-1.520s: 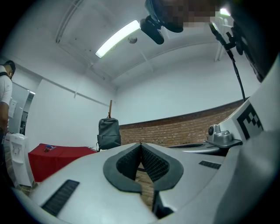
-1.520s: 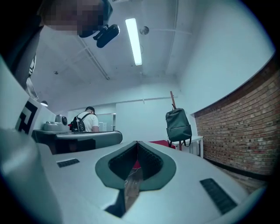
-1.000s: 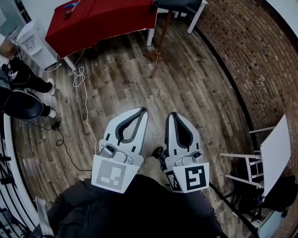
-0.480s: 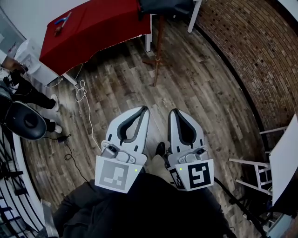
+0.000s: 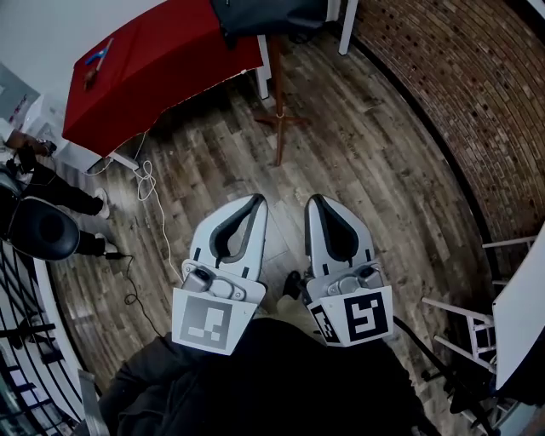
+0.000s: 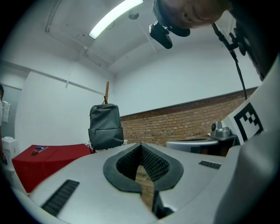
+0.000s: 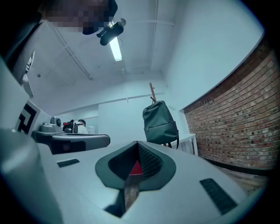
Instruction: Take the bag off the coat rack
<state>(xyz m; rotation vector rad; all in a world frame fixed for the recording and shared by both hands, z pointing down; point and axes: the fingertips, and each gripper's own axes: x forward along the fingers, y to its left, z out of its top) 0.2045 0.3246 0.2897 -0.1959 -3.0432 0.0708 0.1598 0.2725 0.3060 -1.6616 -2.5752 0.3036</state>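
Observation:
A dark grey backpack (image 5: 271, 15) hangs from the top of a wooden coat rack (image 5: 278, 94) at the far end of the wood floor. Seen from the left gripper view, the backpack (image 6: 106, 127) hangs upright on the rack's pole (image 6: 107, 91), some way ahead and left of the jaws. It also shows in the right gripper view, where the backpack (image 7: 160, 123) is ahead and slightly right. My left gripper (image 5: 258, 201) and right gripper (image 5: 313, 201) are held side by side, level, both shut and empty, well short of the rack.
A table under a red cloth (image 5: 162, 60) stands left of the rack. A brick wall (image 5: 451, 85) curves along the right. A white table (image 5: 521, 306) is at the right edge. A seated person (image 5: 43, 204) and a floor cable (image 5: 153, 192) are at left.
Both grippers have been carried forward toward the coat rack. The rack and backpack now sit nearer and further left in the head view. The jaws stay shut.

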